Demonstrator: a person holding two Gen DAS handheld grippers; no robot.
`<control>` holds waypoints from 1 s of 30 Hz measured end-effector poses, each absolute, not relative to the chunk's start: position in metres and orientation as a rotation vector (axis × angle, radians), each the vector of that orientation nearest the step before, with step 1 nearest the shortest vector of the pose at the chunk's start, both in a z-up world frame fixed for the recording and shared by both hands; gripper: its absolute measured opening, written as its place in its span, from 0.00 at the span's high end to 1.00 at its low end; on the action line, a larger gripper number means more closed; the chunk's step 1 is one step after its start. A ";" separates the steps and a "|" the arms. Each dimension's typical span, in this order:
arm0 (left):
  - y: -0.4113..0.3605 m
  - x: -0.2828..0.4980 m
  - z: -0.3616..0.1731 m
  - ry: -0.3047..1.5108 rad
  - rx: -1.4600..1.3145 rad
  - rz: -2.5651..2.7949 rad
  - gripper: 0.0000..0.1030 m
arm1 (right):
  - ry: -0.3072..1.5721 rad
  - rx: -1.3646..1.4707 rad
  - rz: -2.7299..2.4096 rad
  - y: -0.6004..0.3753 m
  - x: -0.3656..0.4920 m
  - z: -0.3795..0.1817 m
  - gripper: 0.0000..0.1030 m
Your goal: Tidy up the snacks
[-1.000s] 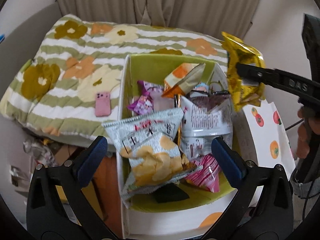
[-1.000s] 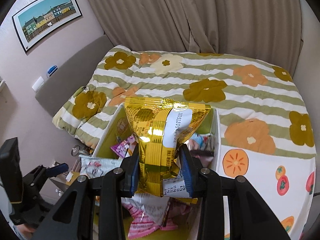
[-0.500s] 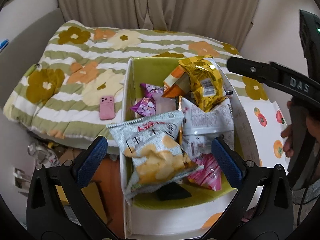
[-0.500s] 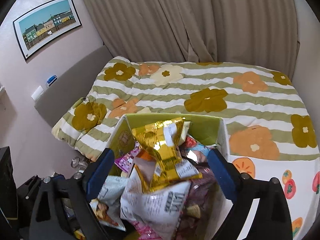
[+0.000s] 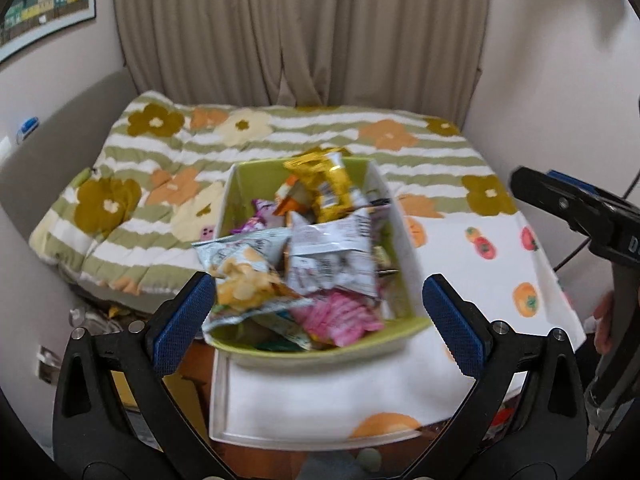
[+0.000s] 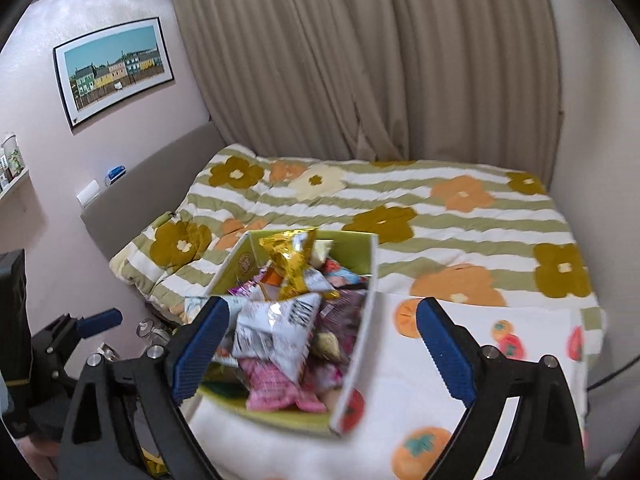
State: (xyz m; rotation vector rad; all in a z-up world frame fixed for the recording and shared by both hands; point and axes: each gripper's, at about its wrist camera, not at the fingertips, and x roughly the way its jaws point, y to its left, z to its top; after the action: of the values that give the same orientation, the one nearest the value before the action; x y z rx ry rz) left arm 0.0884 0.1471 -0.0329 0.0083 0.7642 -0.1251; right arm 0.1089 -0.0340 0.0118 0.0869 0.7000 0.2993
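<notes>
A green-lined box (image 5: 320,350) (image 6: 362,256) holds several snack bags. The gold foil bag (image 5: 328,184) (image 6: 294,264) lies on top at its far end, against the back wall. A white chip bag (image 5: 244,276) and a silver-white bag (image 5: 332,248) (image 6: 276,328) fill the middle, with a pink bag (image 5: 340,316) (image 6: 276,388) at the near end. My left gripper (image 5: 316,320) hangs open in front of the box, nothing between its blue pads. My right gripper (image 6: 320,344) is open too, back from the box and empty; it also shows at the right edge (image 5: 576,204).
The box sits on a white cloth with orange fruit prints (image 5: 500,264) (image 6: 440,380), beside a bed with a green-striped flowered quilt (image 5: 168,200) (image 6: 400,208). A pink phone (image 5: 207,233) lies on the quilt left of the box. Curtains and walls close the far side.
My right gripper opened and let the gold bag drop into the far end of the box. Both grippers then drew back and up, so the box looks smaller.
</notes>
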 end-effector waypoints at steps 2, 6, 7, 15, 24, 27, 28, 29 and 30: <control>0.137 0.073 -0.027 0.744 0.012 -0.129 0.00 | 0.683 0.090 0.270 -0.049 0.085 0.020 0.10; 0.120 0.040 -0.016 0.695 0.015 -0.143 0.00 | 0.654 0.066 0.194 -0.070 0.043 0.028 0.10; 0.117 0.032 -0.013 0.681 0.019 -0.143 0.00 | 0.647 0.048 0.168 -0.074 0.033 0.029 0.09; 0.103 -0.010 0.002 0.575 0.034 -0.125 0.00 | 0.598 0.005 0.023 -0.097 -0.022 0.029 0.09; 0.088 -0.029 -0.001 0.556 0.056 -0.145 0.00 | 0.605 0.016 -0.051 -0.108 -0.050 0.017 0.01; 0.085 -0.030 -0.002 0.556 0.066 -0.145 0.00 | 0.606 0.027 -0.054 -0.112 -0.052 0.016 0.01; 0.084 -0.030 -0.002 0.555 0.067 -0.144 0.00 | 0.605 0.029 -0.054 -0.113 -0.054 0.016 0.01; 0.084 -0.031 -0.002 0.553 0.069 -0.143 0.00 | 0.604 0.029 -0.054 -0.113 -0.054 0.017 0.01; 0.084 -0.030 -0.002 0.554 0.067 -0.144 0.00 | 0.604 0.029 -0.055 -0.112 -0.054 0.016 0.01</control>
State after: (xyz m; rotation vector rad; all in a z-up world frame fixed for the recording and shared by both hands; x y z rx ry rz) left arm -0.0303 0.0836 -0.0024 0.0674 0.5537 -0.1438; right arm -0.0540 -0.1123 0.0163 0.0289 0.6041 -0.0549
